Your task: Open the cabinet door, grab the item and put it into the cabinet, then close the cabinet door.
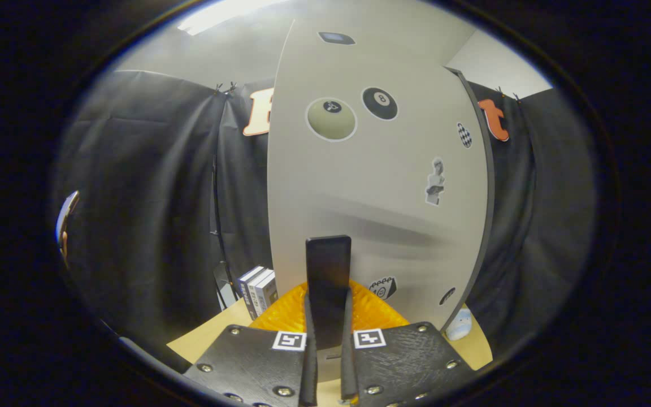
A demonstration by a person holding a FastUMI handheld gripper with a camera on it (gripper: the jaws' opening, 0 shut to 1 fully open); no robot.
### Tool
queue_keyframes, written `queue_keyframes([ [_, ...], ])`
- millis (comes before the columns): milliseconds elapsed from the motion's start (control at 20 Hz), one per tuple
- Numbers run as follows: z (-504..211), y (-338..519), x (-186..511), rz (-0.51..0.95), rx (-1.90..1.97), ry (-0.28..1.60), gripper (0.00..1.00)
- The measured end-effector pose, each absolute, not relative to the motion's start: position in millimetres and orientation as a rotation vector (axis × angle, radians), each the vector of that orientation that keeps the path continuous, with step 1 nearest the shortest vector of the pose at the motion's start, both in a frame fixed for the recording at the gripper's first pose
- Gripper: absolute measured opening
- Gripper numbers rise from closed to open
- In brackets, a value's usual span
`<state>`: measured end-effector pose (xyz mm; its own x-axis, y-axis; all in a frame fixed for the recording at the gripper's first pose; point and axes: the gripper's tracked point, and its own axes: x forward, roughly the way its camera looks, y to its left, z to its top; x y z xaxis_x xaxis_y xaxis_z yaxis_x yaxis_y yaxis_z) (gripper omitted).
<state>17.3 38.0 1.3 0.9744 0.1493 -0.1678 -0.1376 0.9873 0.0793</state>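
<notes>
Handle [328, 282] betw. jaws, cabinet door [382, 215] behind, books [257, 291] left.

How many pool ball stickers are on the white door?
2, side by side high on the cabinet door: a pale one and a black one. The gripper clamps the black handle.

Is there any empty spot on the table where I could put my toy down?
A little. Bare table shows beside the books, left of the gripper. It is crowded ahead: the fingers pinch a black handle over an orange thing, with the white door behind. A small strip lies right, by a pale object.
</notes>
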Motion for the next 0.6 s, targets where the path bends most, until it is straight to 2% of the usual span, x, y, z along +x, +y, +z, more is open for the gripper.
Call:
queue_keyframes([
  [600, 0.8, -14.4, -38.5, 0.054, 0.097, 0.200, 0.16],
])
